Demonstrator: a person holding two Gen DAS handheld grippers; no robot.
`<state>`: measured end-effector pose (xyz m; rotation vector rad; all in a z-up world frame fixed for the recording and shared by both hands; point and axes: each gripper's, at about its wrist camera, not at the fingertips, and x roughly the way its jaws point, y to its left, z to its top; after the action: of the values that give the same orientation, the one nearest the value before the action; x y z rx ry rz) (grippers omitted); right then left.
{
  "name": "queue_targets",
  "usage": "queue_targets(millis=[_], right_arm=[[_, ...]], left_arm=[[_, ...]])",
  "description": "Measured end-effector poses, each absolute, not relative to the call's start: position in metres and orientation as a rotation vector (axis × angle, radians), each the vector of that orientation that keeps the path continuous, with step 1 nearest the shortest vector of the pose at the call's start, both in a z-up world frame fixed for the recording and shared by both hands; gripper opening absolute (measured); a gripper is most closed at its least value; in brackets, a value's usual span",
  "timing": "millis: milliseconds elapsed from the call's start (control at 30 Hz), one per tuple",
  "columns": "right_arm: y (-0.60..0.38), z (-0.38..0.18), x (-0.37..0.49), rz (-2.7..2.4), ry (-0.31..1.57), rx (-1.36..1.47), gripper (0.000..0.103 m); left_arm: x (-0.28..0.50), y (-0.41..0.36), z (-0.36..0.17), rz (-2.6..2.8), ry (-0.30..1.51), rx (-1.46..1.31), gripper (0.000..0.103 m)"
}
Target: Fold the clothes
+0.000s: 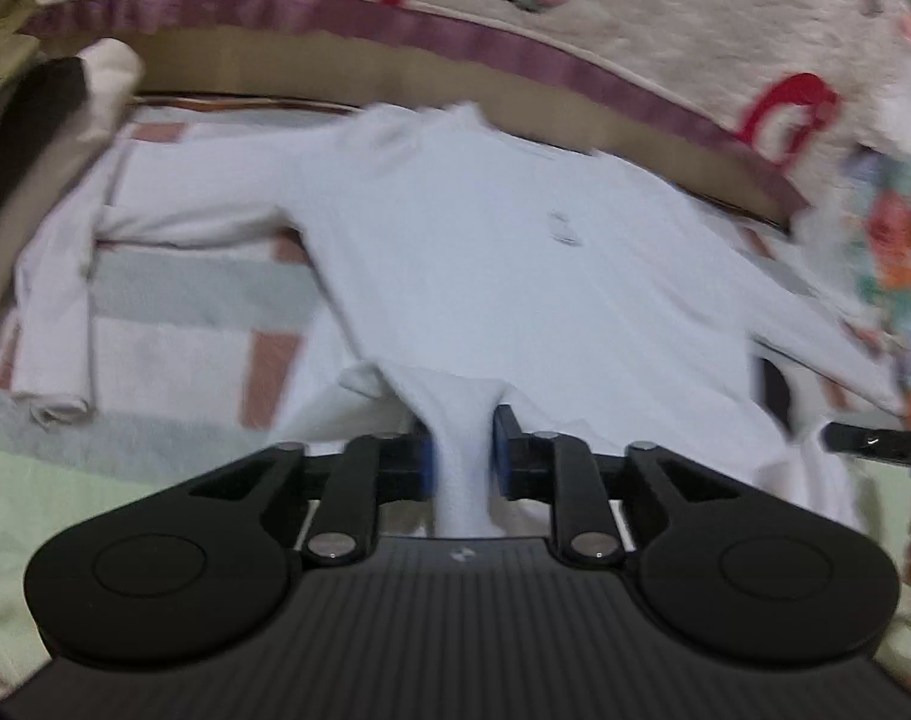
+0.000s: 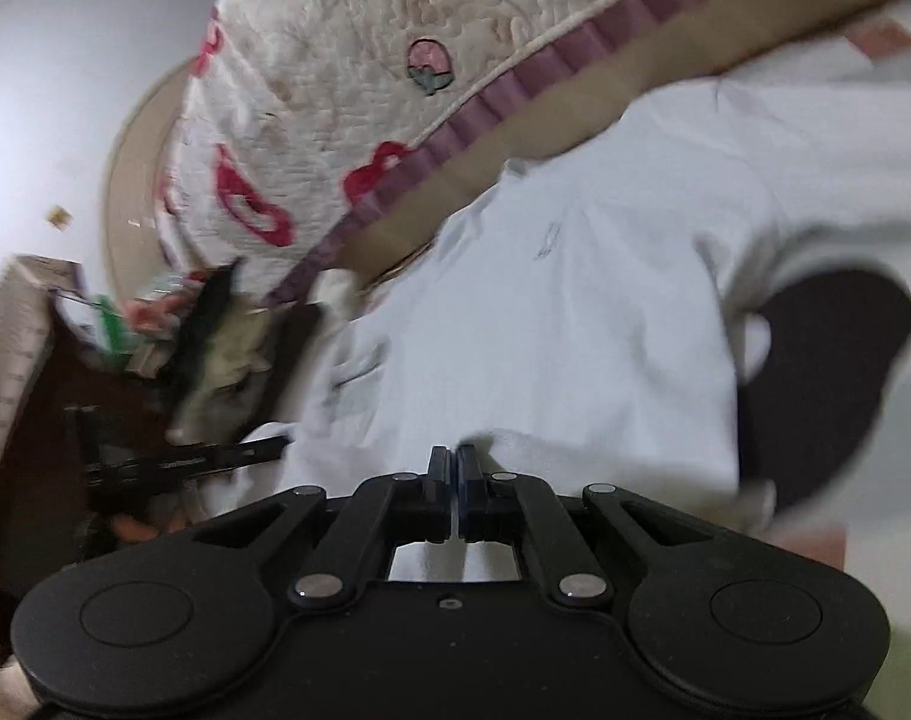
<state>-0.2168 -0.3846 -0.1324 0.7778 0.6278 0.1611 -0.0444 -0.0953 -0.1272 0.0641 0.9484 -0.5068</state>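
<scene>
A white long-sleeved shirt [image 1: 485, 252] lies spread on a striped bedspread [image 1: 173, 330], collar toward the far side, its left sleeve [image 1: 53, 324] bent down at the left. My left gripper [image 1: 462, 444] is shut on a bunched fold of the shirt's bottom hem, which runs between the blue pads. In the right wrist view the same shirt [image 2: 545, 324] fills the middle. My right gripper [image 2: 453, 471] is shut, its pads pinching the shirt's hem edge. Both views are motion-blurred.
A quilted cream blanket with red shapes and a purple border [image 1: 635, 18] lies beyond the shirt; it also shows in the right wrist view [image 2: 347, 90]. A cluttered dark corner [image 2: 155, 360] is at the left. A dark object [image 2: 827, 384] lies right of the shirt.
</scene>
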Motion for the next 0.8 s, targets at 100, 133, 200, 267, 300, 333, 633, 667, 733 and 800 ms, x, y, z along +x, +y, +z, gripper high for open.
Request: queue_targets(millis=[100, 133, 200, 267, 300, 333, 633, 667, 733, 800], right_arm=[[-0.382, -0.142, -0.18, 0.057, 0.696, 0.703, 0.004], [-0.384, -0.148, -0.172, 0.03, 0.722, 0.7, 0.004], [-0.387, -0.156, -0.16, -0.023, 0.767, 0.693, 0.005], [-0.388, -0.156, -0.165, -0.028, 0.767, 0.701, 0.01], [-0.389, -0.154, -0.17, -0.024, 0.757, 0.709, 0.011], [-0.39, -0.152, -0.176, -0.02, 0.745, 0.718, 0.014], [-0.388, -0.127, -0.261, -0.032, 0.688, 0.702, 0.043], [-0.385, -0.13, -0.265, -0.027, 0.711, 0.692, 0.043], [-0.378, -0.14, -0.268, -0.026, 0.743, 0.691, 0.043], [-0.373, -0.153, -0.266, -0.023, 0.739, 0.739, 0.045]], left_arm=[[-0.035, -0.1, -0.145, -0.445, 0.935, 0.125, 0.035], [-0.036, -0.099, -0.149, -0.45, 0.931, 0.132, 0.035], [-0.037, -0.093, -0.152, -0.46, 0.915, 0.104, 0.042], [-0.037, -0.087, -0.155, -0.47, 0.898, 0.075, 0.046], [-0.037, -0.084, -0.156, -0.475, 0.89, 0.061, 0.047], [-0.037, -0.081, -0.158, -0.48, 0.881, 0.047, 0.047], [-0.033, -0.073, -0.167, -0.496, 0.856, -0.022, 0.047], [-0.032, -0.072, -0.167, -0.495, 0.86, -0.034, 0.048], [-0.03, -0.07, -0.169, -0.495, 0.866, -0.057, 0.048], [-0.031, -0.069, -0.168, -0.5, 0.86, -0.065, 0.047]])
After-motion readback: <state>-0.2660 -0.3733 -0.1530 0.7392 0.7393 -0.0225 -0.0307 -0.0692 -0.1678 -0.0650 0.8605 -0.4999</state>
